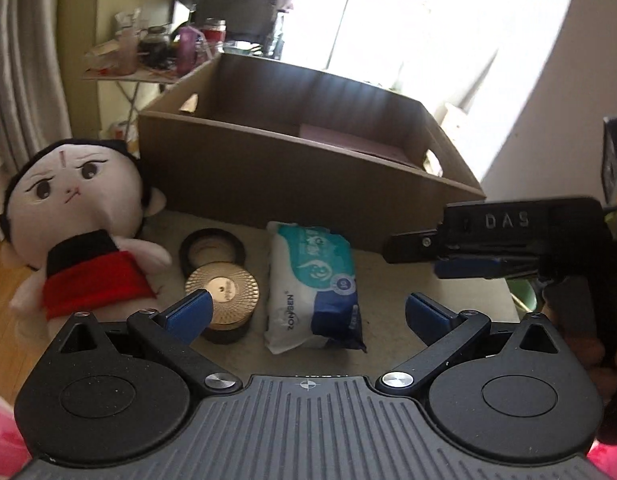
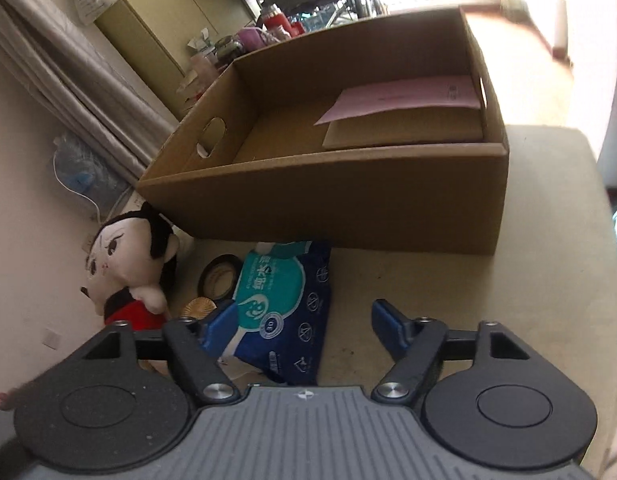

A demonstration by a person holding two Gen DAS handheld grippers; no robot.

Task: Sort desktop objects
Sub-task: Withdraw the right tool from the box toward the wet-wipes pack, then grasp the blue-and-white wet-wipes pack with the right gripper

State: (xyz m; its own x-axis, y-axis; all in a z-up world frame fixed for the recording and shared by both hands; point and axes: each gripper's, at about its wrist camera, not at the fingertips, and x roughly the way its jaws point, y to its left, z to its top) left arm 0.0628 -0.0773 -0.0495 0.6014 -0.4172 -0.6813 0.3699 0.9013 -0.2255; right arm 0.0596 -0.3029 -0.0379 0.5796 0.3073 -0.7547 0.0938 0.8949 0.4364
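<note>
A pack of wet wipes (image 1: pixel 314 286) lies on the beige table in front of a large open cardboard box (image 1: pixel 292 184). Left of it stand a gold-lidded round tin (image 1: pixel 222 294) and a black tape roll (image 1: pixel 212 250). A plush doll (image 1: pixel 78 220) in a red skirt sits at the far left. My left gripper (image 1: pixel 308 312) is open and empty just short of the wipes. My right gripper (image 2: pixel 304 324) is open and empty above the near end of the wipes (image 2: pixel 282 300). It also shows from the side in the left wrist view (image 1: pixel 412 256). The box (image 2: pixel 348 196) holds a pink sheet (image 2: pixel 404 98) on cardboard.
The doll (image 2: pixel 124 272), tape roll (image 2: pixel 220 276) and tin (image 2: pixel 198 306) sit left of the wipes in the right wrist view. A cluttered side table (image 1: pixel 148 56) stands behind the box. The table edge (image 2: pixel 604 240) runs along the right.
</note>
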